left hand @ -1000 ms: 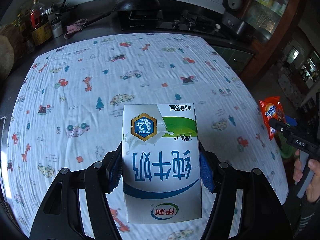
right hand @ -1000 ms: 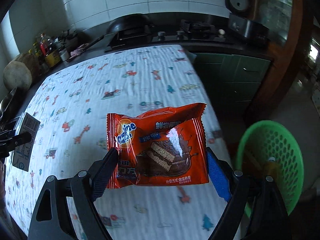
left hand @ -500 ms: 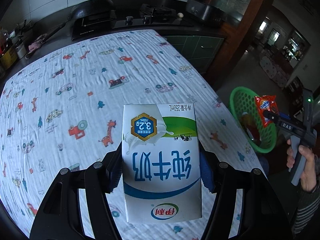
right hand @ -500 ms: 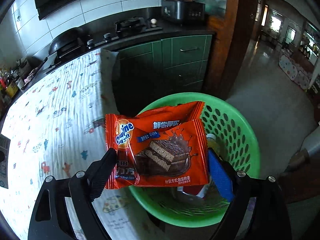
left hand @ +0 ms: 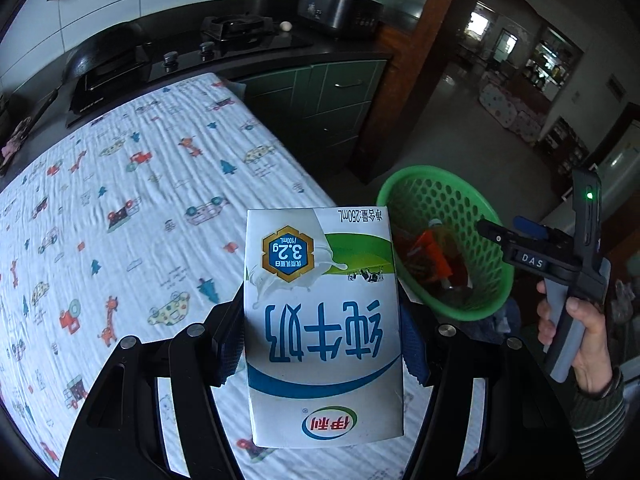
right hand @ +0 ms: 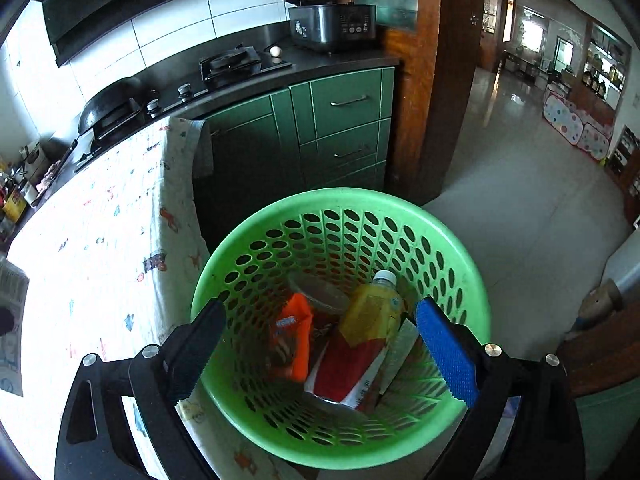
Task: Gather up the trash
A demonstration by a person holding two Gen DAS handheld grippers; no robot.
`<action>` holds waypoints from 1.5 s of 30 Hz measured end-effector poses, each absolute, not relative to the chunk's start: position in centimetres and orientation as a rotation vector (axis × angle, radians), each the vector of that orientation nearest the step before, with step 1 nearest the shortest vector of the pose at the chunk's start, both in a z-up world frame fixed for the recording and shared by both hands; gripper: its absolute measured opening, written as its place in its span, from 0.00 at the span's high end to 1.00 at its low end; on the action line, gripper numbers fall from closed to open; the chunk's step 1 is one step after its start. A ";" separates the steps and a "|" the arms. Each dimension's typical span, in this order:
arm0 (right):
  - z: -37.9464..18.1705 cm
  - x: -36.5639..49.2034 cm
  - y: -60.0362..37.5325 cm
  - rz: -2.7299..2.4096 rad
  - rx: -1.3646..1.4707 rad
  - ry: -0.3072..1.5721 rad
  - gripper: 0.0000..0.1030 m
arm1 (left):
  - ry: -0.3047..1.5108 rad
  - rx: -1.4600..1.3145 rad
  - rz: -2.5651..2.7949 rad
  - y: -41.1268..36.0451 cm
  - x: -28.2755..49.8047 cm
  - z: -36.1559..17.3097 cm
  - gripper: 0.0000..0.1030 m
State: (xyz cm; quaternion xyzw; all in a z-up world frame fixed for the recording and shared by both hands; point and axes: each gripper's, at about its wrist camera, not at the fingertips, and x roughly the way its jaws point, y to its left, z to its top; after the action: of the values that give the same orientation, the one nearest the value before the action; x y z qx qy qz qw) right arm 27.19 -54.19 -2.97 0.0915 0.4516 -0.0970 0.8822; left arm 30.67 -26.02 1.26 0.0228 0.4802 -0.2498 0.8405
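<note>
My left gripper [left hand: 322, 344] is shut on a white and blue milk carton [left hand: 322, 320] and holds it above the table's right edge. The green basket [left hand: 496, 216] stands on the floor to its right. My right gripper [right hand: 320, 344] is open and empty, directly above the green basket [right hand: 340, 200]. The orange snack packet [right hand: 292, 340] lies inside the basket next to a yellow bottle [right hand: 372, 312] and a red wrapper [right hand: 344, 368]. The right gripper also shows in the left wrist view [left hand: 490, 234], over the basket.
The table carries a white cloth with cartoon prints [left hand: 120, 200]. Green cabinets [right hand: 340, 128] and a stove counter [right hand: 232, 64] stand behind. A wooden post [right hand: 424, 80] rises behind the basket. Tiled floor [right hand: 520, 200] extends to the right.
My right gripper has opened and the orange snack packet has dropped into the basket. My left gripper has moved right towards the basket with the carton.
</note>
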 end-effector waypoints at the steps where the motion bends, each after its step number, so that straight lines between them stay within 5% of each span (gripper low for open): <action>1: -2.8 26.8 -54.4 -0.205 0.184 0.935 0.10 | 1.011 0.052 -0.544 -27.0 30.8 1.3 0.38; 24: -1.9 19.8 -57.3 -0.223 0.143 0.915 0.10 | 1.055 0.198 -0.730 -44.6 32.7 -2.8 0.36; 29: -2.1 19.4 -57.1 -0.221 0.143 0.918 0.10 | 1.039 0.191 -0.730 -44.7 32.8 -3.0 0.24; 45: -1.4 17.0 -53.2 -0.205 0.153 0.910 0.10 | 0.943 0.219 -0.713 -38.7 28.7 -0.9 0.21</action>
State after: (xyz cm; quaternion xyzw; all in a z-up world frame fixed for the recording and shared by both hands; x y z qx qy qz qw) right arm 16.96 -53.19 -1.37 0.0735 0.4383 -0.0987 0.8904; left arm 28.72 -38.68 -0.94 0.1028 0.4437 -0.3354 0.8247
